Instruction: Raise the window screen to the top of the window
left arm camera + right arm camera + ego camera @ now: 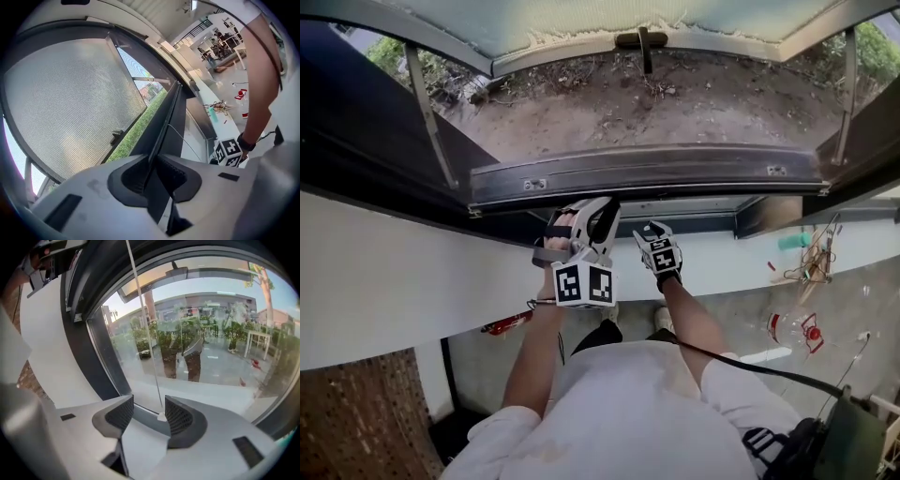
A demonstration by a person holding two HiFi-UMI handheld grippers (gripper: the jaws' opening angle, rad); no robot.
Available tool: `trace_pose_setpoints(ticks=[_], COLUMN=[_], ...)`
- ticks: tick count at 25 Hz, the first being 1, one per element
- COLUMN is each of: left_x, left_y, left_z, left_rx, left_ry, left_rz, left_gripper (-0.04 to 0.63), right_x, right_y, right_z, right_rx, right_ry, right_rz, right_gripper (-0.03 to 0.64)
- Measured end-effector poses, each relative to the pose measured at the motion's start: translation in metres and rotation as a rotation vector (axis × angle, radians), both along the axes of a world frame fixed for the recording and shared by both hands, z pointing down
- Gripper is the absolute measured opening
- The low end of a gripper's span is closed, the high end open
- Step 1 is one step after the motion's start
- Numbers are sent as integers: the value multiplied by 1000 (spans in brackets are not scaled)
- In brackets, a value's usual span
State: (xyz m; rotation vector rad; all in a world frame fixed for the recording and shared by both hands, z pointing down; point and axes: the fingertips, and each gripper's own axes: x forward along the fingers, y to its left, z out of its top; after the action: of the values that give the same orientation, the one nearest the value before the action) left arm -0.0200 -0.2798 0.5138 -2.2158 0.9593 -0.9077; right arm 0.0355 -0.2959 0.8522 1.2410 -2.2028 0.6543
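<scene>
The screen's dark bottom rail runs across the window opening. My left gripper reaches up to it and is shut on the rail's thin edge. Grey mesh with a small latch lies beyond, to the left. My right gripper hangs lower, just right of the left one, in front of the lower glass pane. Its jaws stand wide open. A thin white pull cord hangs down between them, ending in a small white tip; the pads do not touch it.
A white sill and wall run below the window. Further right on it are a teal bottle and tangled wires, with red-and-clear items below. A black side frame borders the lower pane.
</scene>
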Motion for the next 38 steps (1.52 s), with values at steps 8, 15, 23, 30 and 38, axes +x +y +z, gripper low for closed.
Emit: trace_pose_setpoints(ticks=[8, 15, 23, 30, 38], left_x=[-1, -3, -2, -2, -1], left_y=[0, 1, 3, 3, 3], left_z=[0, 1, 5, 6, -3], left_rx=[6, 14, 75, 68, 70], left_ry=[41, 117, 134, 54, 63], left_rz=[-11, -41, -125, -61, -104], left_gripper=[52, 52, 51, 51, 51], right_x=[-1, 9, 41, 49, 57], right_y=[24, 67, 96, 122, 138], right_z=[15, 17, 16, 8, -5], right_rx=[-110, -116, -131, -114, -74], right_ry=[-37, -149, -102, -145, -161], right_rz=[5, 90, 35, 76, 93], right_gripper=[5, 3, 3, 3, 3])
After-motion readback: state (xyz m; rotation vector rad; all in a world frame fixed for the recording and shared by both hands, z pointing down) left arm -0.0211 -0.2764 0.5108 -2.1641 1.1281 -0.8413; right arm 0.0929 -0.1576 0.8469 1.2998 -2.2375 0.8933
